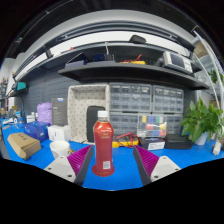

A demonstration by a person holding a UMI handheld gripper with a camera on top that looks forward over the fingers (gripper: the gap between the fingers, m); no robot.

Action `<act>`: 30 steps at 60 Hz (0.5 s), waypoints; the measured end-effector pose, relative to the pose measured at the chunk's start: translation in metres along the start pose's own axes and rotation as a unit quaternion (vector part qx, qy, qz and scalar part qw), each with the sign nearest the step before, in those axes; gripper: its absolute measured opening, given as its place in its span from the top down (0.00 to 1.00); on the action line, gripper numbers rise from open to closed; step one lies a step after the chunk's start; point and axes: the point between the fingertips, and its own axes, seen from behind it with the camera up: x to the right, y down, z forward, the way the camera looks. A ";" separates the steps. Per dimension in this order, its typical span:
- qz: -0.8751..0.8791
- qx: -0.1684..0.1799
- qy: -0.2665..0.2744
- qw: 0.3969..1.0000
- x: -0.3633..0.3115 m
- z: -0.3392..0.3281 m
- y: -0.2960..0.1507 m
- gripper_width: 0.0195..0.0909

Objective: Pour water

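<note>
Blue tabletop (120, 170) below, shelving (130, 70) across the upper frame. Red bottle (103, 146) upright at centre between spread fingers (77, 163), gaps either side. Cardboard box (24, 146) lower left, plant (203, 122) right.

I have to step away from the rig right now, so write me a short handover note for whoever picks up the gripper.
Gripper: open. The red bottle stands upright on the blue table between the fingers, with a gap at each side; it is not gripped.
Things: the bottle has its white cap on. A white cup stands to the left, just past the left finger.
Done: gripper lined up on the bottle.
Left: close on the bottle, lift it, pour the water. The cap looks closed, so check that first.
</note>
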 end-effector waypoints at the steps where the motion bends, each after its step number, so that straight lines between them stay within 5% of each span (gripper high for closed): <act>1: 0.002 -0.001 0.004 1.000 0.002 -0.004 0.000 0.13; 30: 0.024 -0.020 0.065 0.997 0.048 -0.058 0.014 0.14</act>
